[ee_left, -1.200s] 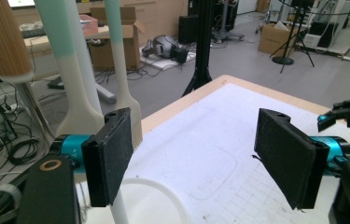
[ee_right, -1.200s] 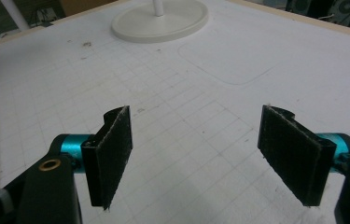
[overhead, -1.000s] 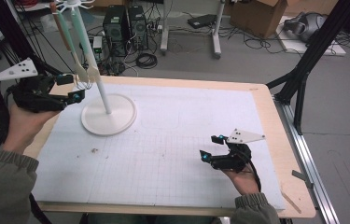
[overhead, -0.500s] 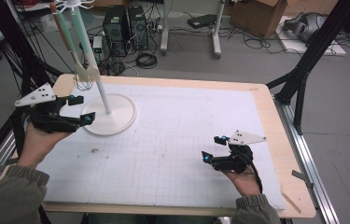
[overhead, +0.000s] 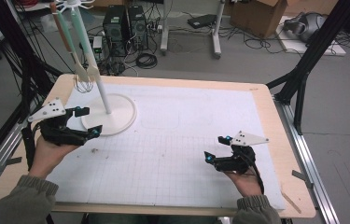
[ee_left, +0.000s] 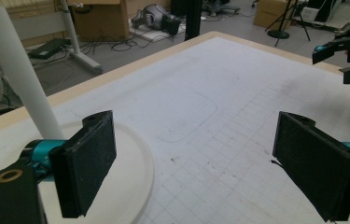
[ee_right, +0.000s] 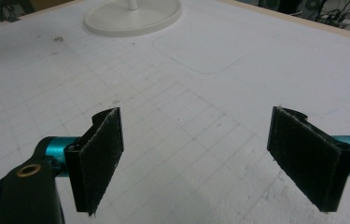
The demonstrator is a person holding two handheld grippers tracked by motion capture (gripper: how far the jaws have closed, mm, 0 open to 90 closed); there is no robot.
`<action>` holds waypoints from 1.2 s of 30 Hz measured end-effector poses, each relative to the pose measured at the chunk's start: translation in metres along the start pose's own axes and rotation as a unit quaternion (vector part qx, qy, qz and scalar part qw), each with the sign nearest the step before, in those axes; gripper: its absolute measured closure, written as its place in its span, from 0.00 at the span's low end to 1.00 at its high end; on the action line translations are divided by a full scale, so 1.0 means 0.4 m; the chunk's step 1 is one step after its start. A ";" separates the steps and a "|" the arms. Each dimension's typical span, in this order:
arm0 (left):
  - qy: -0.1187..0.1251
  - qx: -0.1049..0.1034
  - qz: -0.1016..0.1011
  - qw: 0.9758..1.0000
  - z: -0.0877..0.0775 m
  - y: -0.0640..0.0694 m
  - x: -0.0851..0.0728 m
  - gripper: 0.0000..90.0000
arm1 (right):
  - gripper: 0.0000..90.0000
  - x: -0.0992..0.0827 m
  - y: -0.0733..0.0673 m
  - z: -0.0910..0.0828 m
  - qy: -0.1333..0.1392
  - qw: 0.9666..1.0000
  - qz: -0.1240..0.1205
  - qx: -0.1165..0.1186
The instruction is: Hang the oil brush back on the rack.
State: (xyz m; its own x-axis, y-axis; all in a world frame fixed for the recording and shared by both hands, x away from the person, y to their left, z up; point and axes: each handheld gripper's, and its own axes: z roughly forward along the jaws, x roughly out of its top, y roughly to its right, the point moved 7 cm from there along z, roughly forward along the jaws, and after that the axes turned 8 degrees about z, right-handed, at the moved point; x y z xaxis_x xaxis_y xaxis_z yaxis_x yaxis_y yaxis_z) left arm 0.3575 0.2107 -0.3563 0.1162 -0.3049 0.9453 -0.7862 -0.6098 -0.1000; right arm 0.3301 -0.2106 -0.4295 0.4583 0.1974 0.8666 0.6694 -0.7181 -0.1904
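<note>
The white stand sits just beyond my left hand-held gripper, jaws just widened and empty; a careless nudge could topple it and its hanging utensils. My right hand-held gripper waits empty, well apart.

The stand is sitting at the counter's far left, the left claw just beside it, the right claw well apart.

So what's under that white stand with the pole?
The white stand sits flat on the white gridded mat, which lies on the wooden table. Its round base hides the patch of mat right beneath it. The left gripper is open beside the base.
</note>
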 end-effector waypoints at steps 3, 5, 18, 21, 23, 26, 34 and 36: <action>-0.003 0.002 -0.002 1.000 0.006 0.011 -0.019 0.14 | 0.19 -0.001 0.003 -0.001 0.001 1.000 -0.001 -0.004; -0.005 0.001 -0.005 1.000 0.011 0.017 -0.030 0.13 | 0.19 -0.003 0.003 -0.002 0.000 1.000 0.001 -0.005; -0.016 -0.002 -0.001 1.000 0.019 0.053 -0.079 0.10 | 0.17 -0.016 0.004 0.000 -0.005 1.000 0.005 -0.008; -0.017 -0.003 -0.002 1.000 0.019 0.061 -0.090 0.08 | 0.16 -0.017 0.004 0.001 -0.004 1.000 0.005 -0.008; -0.018 -0.002 0.000 1.000 0.019 0.064 -0.098 0.07 | 0.16 -0.018 0.005 0.001 -0.004 1.000 0.007 -0.008; -0.021 -0.003 -0.004 1.000 0.020 0.069 -0.112 0.07 | 0.16 -0.023 0.007 0.002 -0.005 1.000 0.009 -0.008; -0.026 -0.001 0.001 1.000 0.026 0.074 -0.134 0.05 | 0.15 -0.026 0.011 -0.002 -0.002 1.000 0.014 -0.013; -0.028 0.001 0.001 1.000 0.027 0.075 -0.141 0.05 | 0.15 -0.028 0.013 -0.002 0.001 1.000 0.012 -0.016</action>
State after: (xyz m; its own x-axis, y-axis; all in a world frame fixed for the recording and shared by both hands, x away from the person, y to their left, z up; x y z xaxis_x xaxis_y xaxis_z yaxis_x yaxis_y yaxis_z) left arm 0.3339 0.2018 -0.4160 0.1486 -0.3462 0.9263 -0.7847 -0.6114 -0.1027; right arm 0.3280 -0.2170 -0.4397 0.4738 0.1784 0.8624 0.6393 -0.7432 -0.1975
